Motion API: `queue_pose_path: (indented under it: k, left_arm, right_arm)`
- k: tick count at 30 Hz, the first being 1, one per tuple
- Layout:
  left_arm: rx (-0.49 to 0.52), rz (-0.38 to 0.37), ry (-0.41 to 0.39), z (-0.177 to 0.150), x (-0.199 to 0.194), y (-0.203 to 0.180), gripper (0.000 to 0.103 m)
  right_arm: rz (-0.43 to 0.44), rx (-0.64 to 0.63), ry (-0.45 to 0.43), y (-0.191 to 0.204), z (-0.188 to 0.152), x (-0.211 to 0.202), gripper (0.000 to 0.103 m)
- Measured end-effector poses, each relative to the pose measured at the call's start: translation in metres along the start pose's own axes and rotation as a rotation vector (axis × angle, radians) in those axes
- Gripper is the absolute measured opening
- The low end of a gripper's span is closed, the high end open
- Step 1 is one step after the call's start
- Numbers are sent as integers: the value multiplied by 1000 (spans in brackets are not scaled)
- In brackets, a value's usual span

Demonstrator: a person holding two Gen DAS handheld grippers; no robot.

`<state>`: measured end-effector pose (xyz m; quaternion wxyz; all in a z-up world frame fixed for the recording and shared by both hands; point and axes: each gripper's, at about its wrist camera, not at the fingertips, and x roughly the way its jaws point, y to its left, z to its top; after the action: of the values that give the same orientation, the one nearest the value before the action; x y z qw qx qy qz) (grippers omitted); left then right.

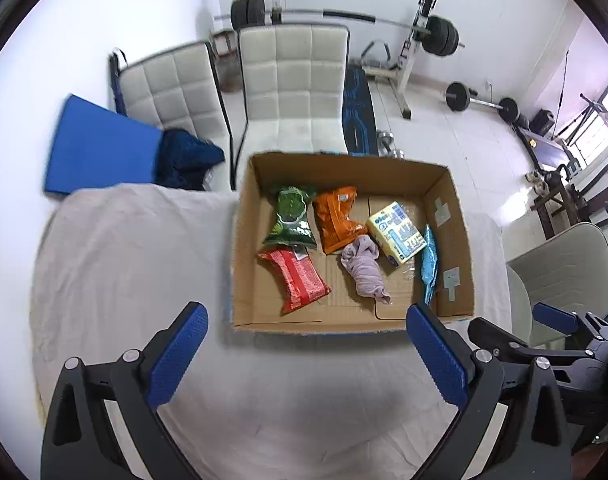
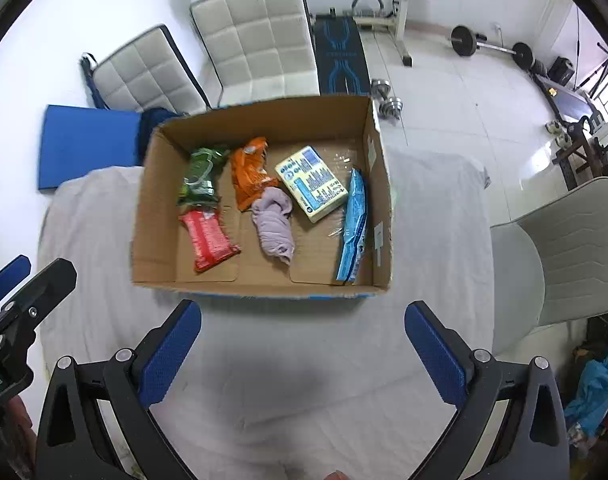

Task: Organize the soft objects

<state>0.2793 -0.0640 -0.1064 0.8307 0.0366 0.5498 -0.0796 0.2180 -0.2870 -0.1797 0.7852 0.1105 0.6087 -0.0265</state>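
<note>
An open cardboard box (image 1: 452,240) (image 2: 380,184) sits on a table covered with a white cloth (image 1: 123,248) (image 2: 432,240). Inside lie a green packet (image 1: 291,216) (image 2: 201,176), an orange packet (image 1: 338,218) (image 2: 249,172), a red packet (image 1: 295,280) (image 2: 207,238), a bundled lilac cloth (image 1: 364,268) (image 2: 273,226), a yellow-blue pack (image 1: 398,234) (image 2: 312,184) and a light blue packet (image 1: 429,264) (image 2: 354,228). My left gripper (image 1: 307,320) is open and empty, held in front of the box. My right gripper (image 2: 303,316) is open and empty, also in front of the box.
Two white padded chairs (image 1: 291,84) (image 2: 255,40) stand behind the table. A blue mat (image 1: 99,144) (image 2: 87,144) with dark fabric (image 1: 187,156) lies at the left. A grey chair (image 2: 564,248) is at the right. Barbells and a weight rack (image 1: 424,28) stand behind.
</note>
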Motion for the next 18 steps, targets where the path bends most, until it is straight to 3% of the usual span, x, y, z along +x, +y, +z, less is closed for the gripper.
queue_pose_path:
  k: [8, 18]
  left_arm:
    - [-9, -7, -81, -34, -71, -2, 102]
    - [19, -17, -116, -68, -123, -9, 102]
  right_arm:
    - [20, -1, -98, -1, -49, -78, 103]
    - [33, -25, -181, 3, -104, -152, 103]
